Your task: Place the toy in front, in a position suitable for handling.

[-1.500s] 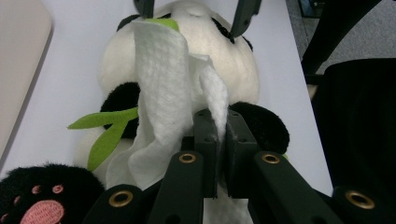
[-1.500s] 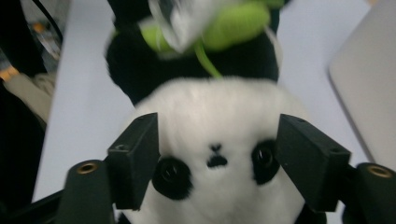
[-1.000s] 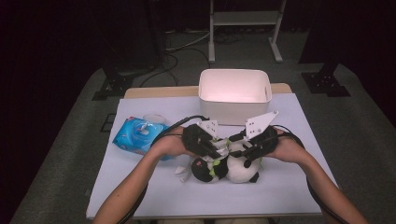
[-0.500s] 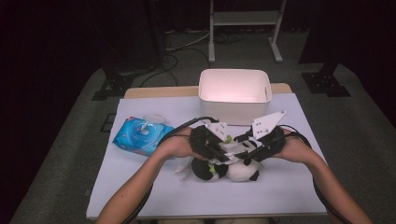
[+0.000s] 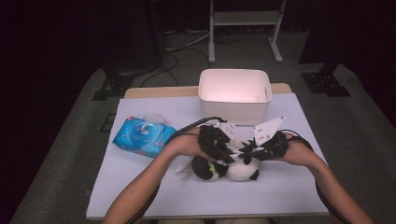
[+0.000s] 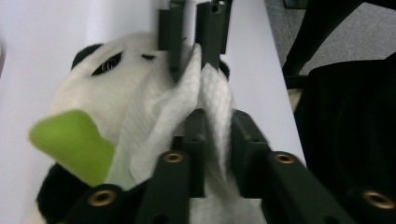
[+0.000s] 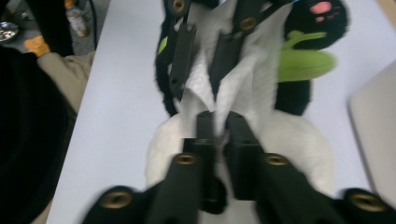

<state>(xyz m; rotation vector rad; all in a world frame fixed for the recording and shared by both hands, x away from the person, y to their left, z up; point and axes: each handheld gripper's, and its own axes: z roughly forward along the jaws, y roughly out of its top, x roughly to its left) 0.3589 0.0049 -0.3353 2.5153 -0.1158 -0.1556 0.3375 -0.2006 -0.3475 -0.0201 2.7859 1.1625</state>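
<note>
Both claws (image 5: 236, 151) seemingly pinch 1 white wipe (image 6: 205, 93) over the panda toy (image 5: 233, 170).

No legible text or labels anywhere.

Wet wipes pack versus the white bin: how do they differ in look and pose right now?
The wet wipes pack is soft, blue and printed, lying flat and askew at the table's left; the white bin is rigid, plain and upright at the far edge. The pack has a small lid on top; the bin is open-topped, and nothing is visible inside. Both sit on the white table, apart from the claws working on the panda toy.
</note>
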